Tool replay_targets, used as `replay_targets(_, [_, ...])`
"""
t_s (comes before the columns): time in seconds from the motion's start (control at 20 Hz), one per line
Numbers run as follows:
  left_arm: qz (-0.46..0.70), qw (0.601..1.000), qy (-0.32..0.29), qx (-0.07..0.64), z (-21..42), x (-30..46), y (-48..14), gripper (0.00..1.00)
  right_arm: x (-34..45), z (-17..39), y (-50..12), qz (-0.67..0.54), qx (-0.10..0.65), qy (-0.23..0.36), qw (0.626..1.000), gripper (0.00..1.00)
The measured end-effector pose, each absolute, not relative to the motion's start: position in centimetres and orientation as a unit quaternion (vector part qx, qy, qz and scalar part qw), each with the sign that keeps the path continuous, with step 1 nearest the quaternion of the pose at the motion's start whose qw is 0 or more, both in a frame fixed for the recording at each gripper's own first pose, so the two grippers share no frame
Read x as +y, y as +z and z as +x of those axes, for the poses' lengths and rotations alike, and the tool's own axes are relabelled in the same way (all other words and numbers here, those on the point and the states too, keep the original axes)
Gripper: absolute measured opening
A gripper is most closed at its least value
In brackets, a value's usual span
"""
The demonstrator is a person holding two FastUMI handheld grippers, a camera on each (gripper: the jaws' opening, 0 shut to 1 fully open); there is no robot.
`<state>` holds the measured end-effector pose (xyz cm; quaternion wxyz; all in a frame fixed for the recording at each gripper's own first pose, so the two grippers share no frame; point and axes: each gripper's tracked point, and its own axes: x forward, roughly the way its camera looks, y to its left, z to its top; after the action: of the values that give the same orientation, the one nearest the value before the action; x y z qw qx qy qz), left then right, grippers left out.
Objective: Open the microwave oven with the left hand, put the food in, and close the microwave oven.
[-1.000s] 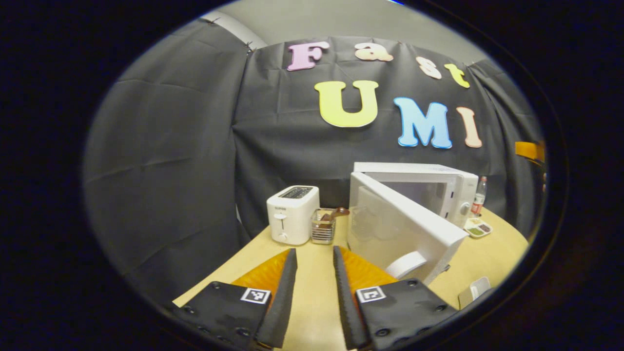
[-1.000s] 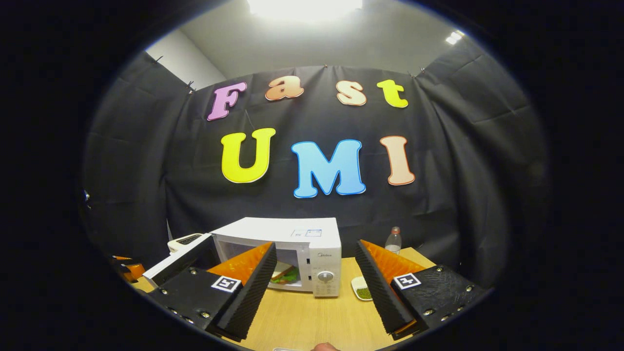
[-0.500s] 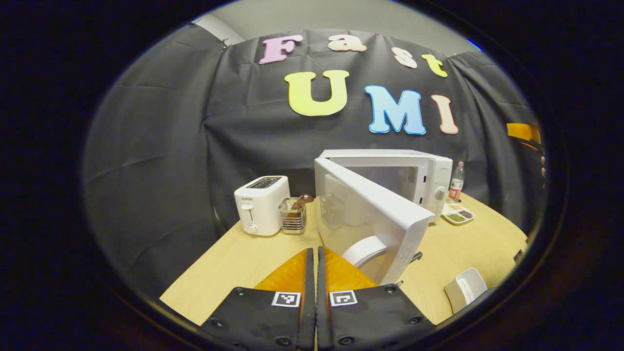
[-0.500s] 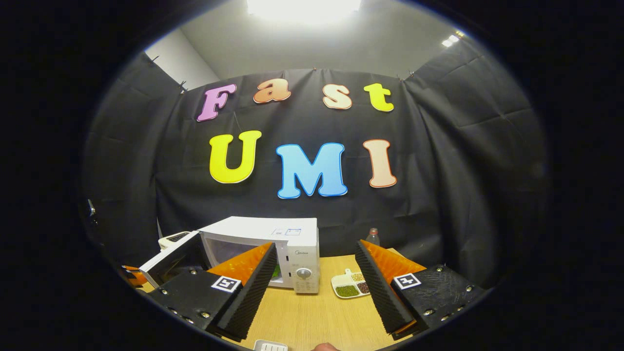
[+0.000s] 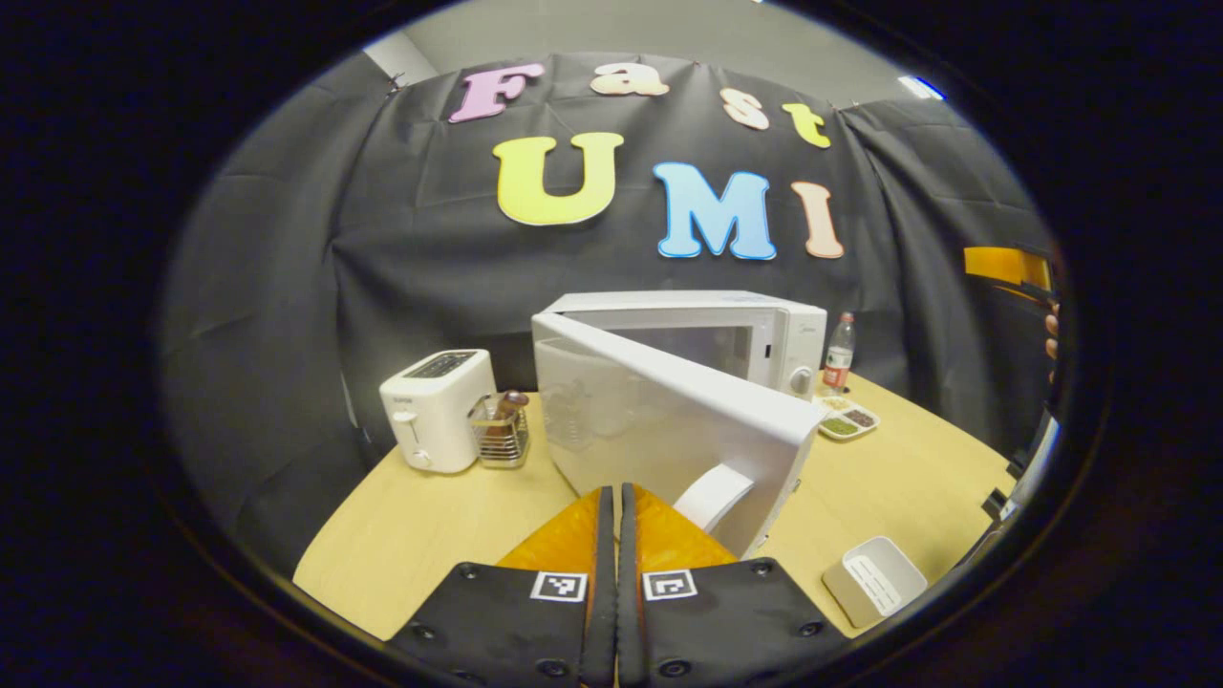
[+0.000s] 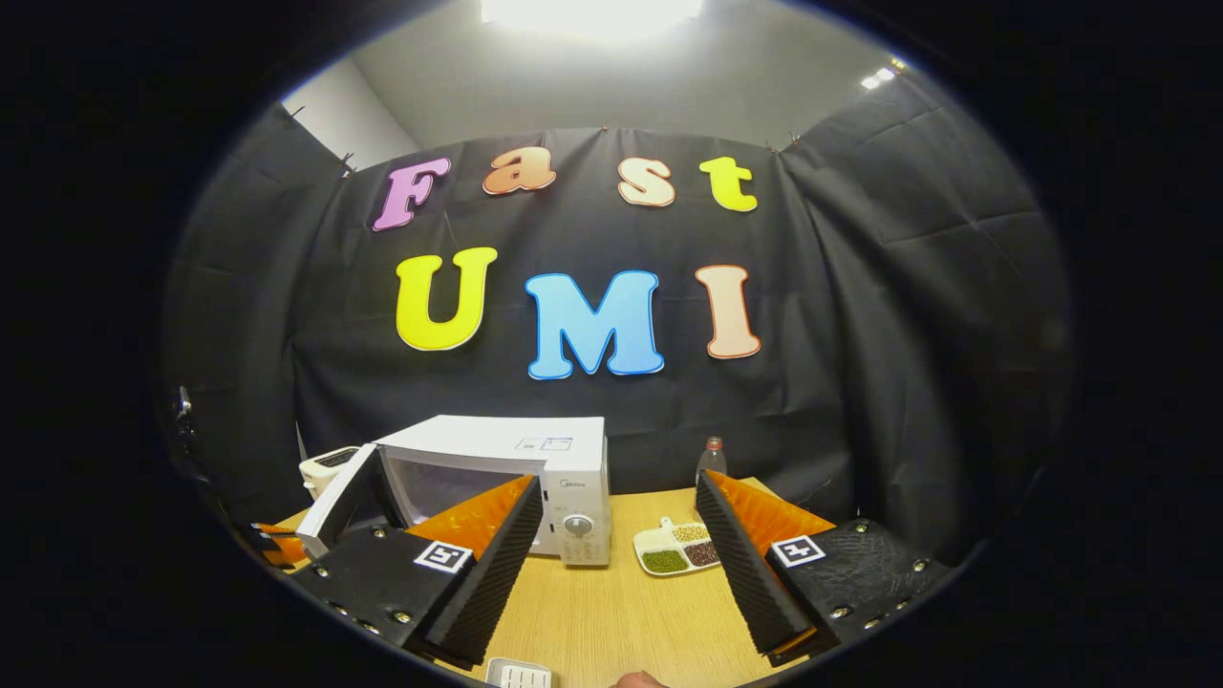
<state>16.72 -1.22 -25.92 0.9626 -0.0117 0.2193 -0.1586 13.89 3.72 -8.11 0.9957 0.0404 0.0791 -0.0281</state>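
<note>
Two steps look done, one left: your door (image 5: 659, 411) stands half open, so closing remains, judging from how things lie. Nearest, your left gripper (image 5: 612, 535) has fingers pressed together on nothing, just short of the door handle (image 5: 712, 495). Your right gripper (image 6: 616, 554) is spread wide and empty over the table (image 6: 621, 612). Farther back, the white microwave (image 6: 535, 478) sits mid-table, boxy, dial on its right panel, toaster (image 5: 435, 409) to its left. Food inside: can't tell, cavity is hidden behind the door and finger.
</note>
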Motion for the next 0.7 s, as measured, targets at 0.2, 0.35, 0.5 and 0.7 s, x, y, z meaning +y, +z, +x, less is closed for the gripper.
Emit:
replay_targets(0.2, [-0.008,0.956,-0.197,0.215,18.7,-3.9,-26.0,0.07,3.8,14.0,-8.0,0.037,0.080,-0.037,0.995,0.98])
replay_targets(0.35, [-0.009,0.952,-0.222,0.210,20.1,-5.6,-25.9,0.10,3.3,13.9,-8.2,0.033,0.083,-0.053,0.995,0.98])
replay_targets(0.5, [-0.009,0.948,-0.244,0.203,21.6,-7.3,-25.8,0.10,2.6,13.4,-8.3,0.035,0.085,-0.073,0.993,0.98])
replay_targets(0.7, [-0.022,0.942,-0.265,0.203,23.8,-9.1,-26.0,0.08,1.8,12.9,-8.7,0.035,0.089,-0.097,0.991,0.98])
